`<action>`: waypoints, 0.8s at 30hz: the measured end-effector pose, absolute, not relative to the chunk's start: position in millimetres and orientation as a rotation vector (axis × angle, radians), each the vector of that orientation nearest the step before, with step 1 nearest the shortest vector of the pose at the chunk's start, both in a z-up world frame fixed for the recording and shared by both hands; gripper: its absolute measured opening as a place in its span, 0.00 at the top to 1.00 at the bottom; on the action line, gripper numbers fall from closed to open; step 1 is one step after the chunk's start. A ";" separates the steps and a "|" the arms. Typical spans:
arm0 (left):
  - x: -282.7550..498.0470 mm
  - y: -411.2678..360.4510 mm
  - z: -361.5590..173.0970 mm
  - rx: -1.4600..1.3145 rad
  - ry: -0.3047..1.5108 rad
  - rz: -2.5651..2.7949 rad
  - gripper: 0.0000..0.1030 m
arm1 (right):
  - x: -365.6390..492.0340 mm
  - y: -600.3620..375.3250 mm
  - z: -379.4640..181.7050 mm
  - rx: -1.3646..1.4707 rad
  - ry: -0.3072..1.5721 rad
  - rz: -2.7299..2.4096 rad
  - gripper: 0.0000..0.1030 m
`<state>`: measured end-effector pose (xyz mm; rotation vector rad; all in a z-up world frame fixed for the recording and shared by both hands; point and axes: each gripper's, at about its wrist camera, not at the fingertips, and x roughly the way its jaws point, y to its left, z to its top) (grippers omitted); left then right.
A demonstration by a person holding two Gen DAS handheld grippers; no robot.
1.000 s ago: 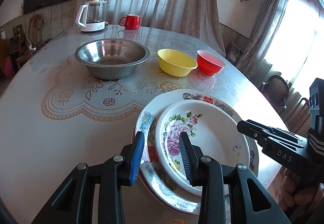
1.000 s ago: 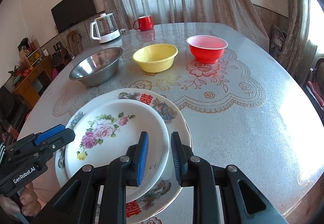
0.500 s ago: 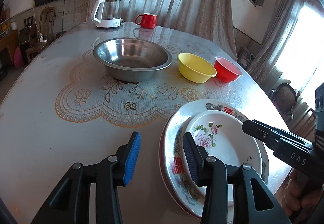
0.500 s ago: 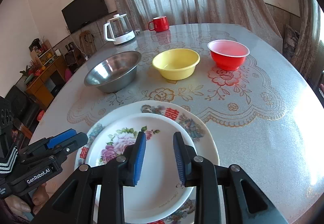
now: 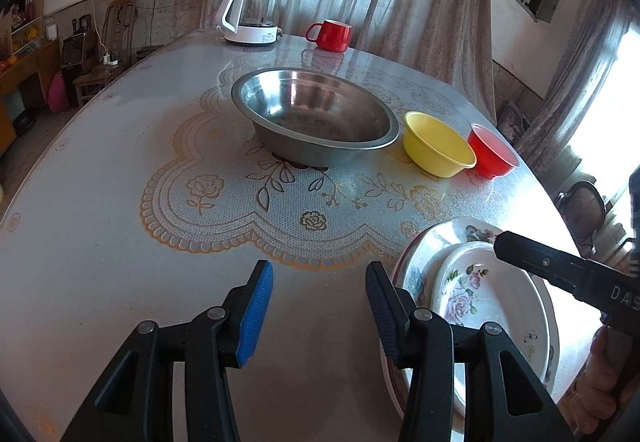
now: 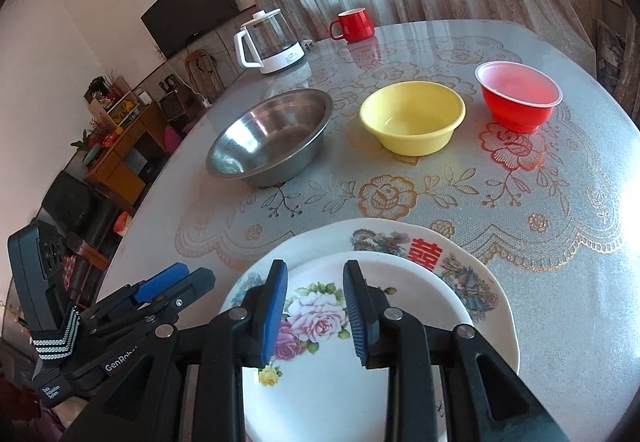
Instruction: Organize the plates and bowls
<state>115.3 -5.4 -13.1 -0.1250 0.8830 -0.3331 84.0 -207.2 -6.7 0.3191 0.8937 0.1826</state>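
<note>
Across both frames my view is filled by the round table [image 5: 100, 202] with its lace-pattern cover. On it, at upper centre of the left wrist view, sits the steel bowl [image 5: 316, 114]; the yellow bowl [image 5: 438, 150] is just beside it to the right, and the red bowl [image 5: 492, 152] appears to touch the yellow one there. In the right wrist view all three stand apart in a row across the middle.

At the bottom centre of the right wrist view lies the large plate [image 6: 460, 266] with a red character on its rim, and the smaller rose plate [image 6: 320, 322] rests stacked inside it. Both sit at the table's near edge.

My left gripper [image 5: 318, 312] is at the lower centre of its own frame; its jaws are opening, with only bare table between them and the plate stack just off to the right. My right gripper [image 6: 314, 318] hovers above the rose plate, its jaws parted narrowly and holding nothing.

Far back, upper centre, stand a glass kettle [image 5: 254, 14] and a red mug [image 5: 330, 35], near each other.
</note>
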 end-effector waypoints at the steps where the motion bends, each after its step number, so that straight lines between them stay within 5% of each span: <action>1: 117.6 -3.7 -13.7 -0.130 0.885 -0.329 0.50 | 86.7 -207.2 -6.9 0.325 0.895 0.179 0.73; 24: 203.5 42.0 4.4 -0.246 0.848 -0.230 0.49 | 159.6 -202.6 -5.5 0.409 0.930 0.202 0.73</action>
